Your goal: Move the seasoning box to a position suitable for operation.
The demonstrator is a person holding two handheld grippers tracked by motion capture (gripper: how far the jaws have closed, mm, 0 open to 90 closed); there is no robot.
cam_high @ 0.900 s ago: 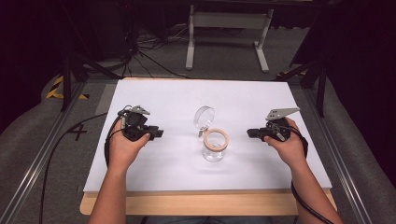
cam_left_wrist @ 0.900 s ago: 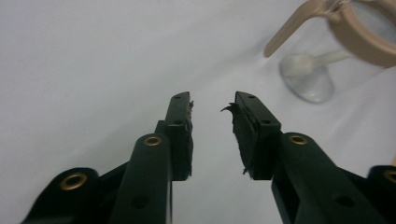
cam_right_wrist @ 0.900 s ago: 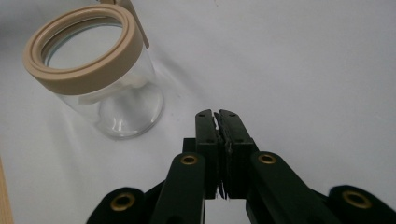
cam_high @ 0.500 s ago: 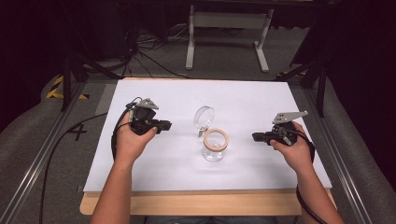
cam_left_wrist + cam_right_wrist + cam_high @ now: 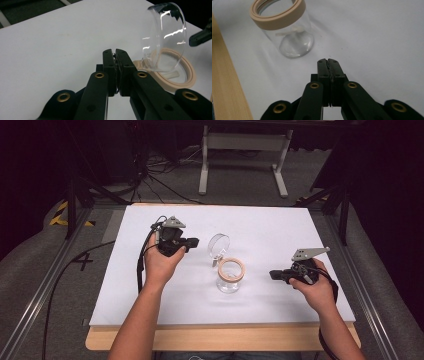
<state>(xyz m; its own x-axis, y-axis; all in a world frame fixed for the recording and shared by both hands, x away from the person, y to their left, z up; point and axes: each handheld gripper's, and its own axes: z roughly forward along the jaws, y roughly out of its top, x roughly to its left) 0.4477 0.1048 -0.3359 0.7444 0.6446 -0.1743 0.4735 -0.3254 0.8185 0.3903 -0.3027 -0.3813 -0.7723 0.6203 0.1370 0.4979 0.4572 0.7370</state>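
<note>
jar: clear glass with tan rim, hinged lid being held open, at desk centre | left gripper at 10 o'clock, right gripper at 3 o'clock, fingers being kept pressed together, empty | bare room being left all round

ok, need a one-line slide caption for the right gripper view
Right gripper, jaws shut and empty, points across the white table toward an open glass jar with a tan rim.

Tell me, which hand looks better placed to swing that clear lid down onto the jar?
Probably the left. The left tool sits shut right beside the upright clear lid, which stands open behind the jar. The right tool is also shut but farther off, level with the jar's side, so better for steadying it.
</note>
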